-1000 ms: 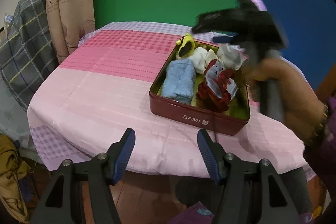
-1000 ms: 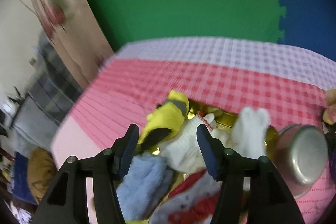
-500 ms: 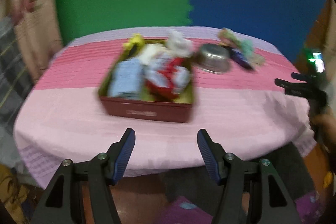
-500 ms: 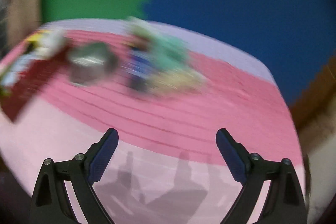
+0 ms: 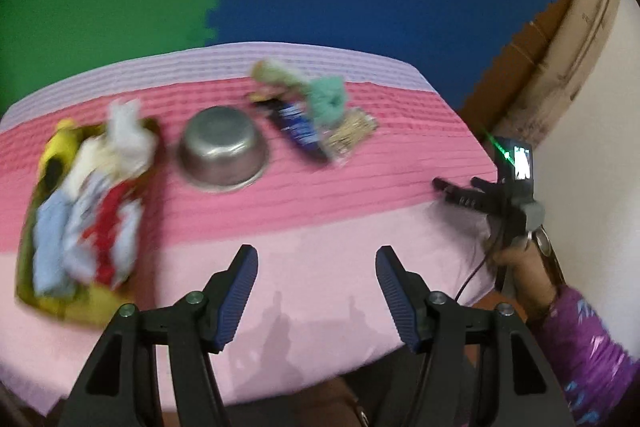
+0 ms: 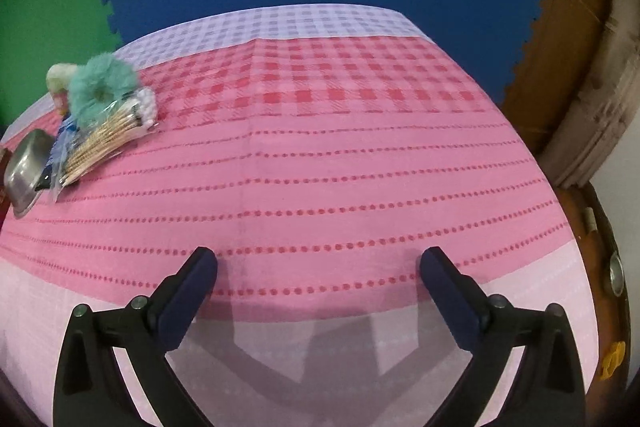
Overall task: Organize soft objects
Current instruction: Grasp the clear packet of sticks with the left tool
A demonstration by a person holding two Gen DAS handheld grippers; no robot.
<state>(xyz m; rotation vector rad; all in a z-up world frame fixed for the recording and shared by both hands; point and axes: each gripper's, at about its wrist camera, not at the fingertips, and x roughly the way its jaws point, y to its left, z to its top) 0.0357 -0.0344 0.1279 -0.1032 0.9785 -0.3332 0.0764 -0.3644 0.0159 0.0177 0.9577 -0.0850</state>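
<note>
Two foam wall mats, green + blue, behind table w/ pink checked cloth (image 6: 320, 155). Rect tin (image 5: 28, 291) of soft toys at left edge, long axis front-to-back. Round steel bowl (image 5: 222, 155) inverted beside it. Fuzzy teal scrunchie (image 6: 102, 87) near far edge. Left gripper (image 5: 316, 283) apart, empty; right gripper (image 6: 318, 277) jaws opening, empty.

Tin (image 5: 24, 291) of soft toys (image 5: 96, 203), steel bowl (image 5: 222, 149), pink tablecloth (image 5: 320, 227), empty left hand-held gripper (image 5: 316, 263)
</note>
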